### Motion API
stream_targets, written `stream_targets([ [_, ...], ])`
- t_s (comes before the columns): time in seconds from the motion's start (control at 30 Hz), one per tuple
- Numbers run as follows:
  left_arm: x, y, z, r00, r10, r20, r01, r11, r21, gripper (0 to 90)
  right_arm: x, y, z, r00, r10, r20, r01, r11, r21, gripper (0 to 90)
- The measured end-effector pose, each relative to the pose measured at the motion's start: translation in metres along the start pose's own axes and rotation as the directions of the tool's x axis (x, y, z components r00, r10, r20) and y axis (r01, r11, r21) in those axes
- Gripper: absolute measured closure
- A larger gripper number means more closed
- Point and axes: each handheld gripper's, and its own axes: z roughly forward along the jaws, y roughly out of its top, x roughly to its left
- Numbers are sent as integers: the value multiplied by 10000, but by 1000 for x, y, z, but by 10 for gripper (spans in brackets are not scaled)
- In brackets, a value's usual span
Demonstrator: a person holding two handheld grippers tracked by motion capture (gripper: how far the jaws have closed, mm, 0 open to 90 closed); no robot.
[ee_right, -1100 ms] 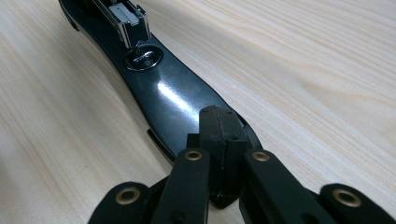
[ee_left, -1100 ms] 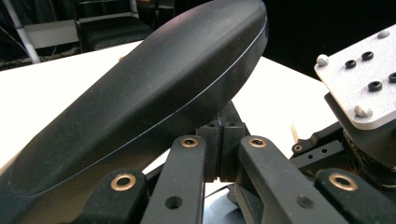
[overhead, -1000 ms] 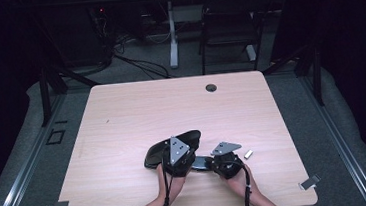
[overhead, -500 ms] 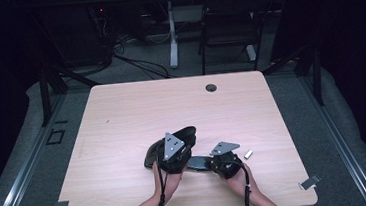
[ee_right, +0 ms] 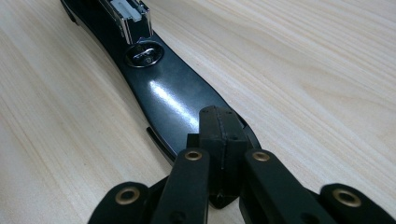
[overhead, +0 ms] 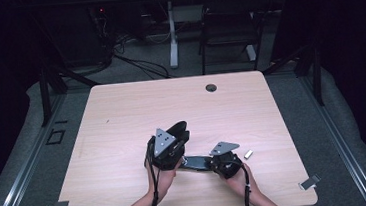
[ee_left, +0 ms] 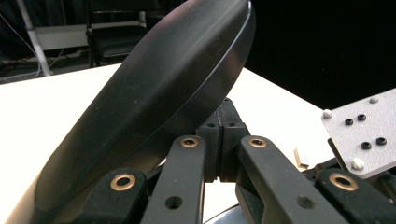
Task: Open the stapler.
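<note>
Grippers are working together near the front edge of a pale wooden bench (overhead: 122, 118). The left gripper (overhead: 170, 145) is clamping its jaws on the raised black top arm (ee_left: 159, 102) of an opened stapler, which is tilting up and away toward the far side of the bench. The right gripper (overhead: 224, 160) is closing its jaws on the rear end of the stapler's glossy black base (ee_right: 163, 98), which is lying flat on the wood and stretching away from the jaws; a metal staple channel (ee_right: 130, 14) and a round anvil plate (ee_right: 144, 53) are showing at its far end. In the high view the base (overhead: 194, 161) is bridging the short gap between the two grippers, so each gripper is standing directly in the other's way. A small pale strip of staples (overhead: 248, 154) is lying just beside the right gripper, on its right. A dark round cable hole (overhead: 211, 87) is sitting near the far edge, well apart from the hands. Open bench is spreading to the left, the right and the far side, while the front edge is lying close under the forearms. A chair (overhead: 227, 24) and tangled cables (overhead: 137, 62) are standing on the floor beyond the bench.
</note>
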Motion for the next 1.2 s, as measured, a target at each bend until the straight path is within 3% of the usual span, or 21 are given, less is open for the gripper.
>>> stream_targets([
  [0.63, 19, 14, -16, 9993, -315, -178, 308, 9987, -410, 900, 0, 0, 0, 10000, -32, -6, 32, 10000, -22, 900],
  [1.2, 41, 23, -34, 9963, -565, -643, 512, 9954, -806, 900, 0, 0, 0, 9999, -96, 46, 96, 10000, 18, 900],
])
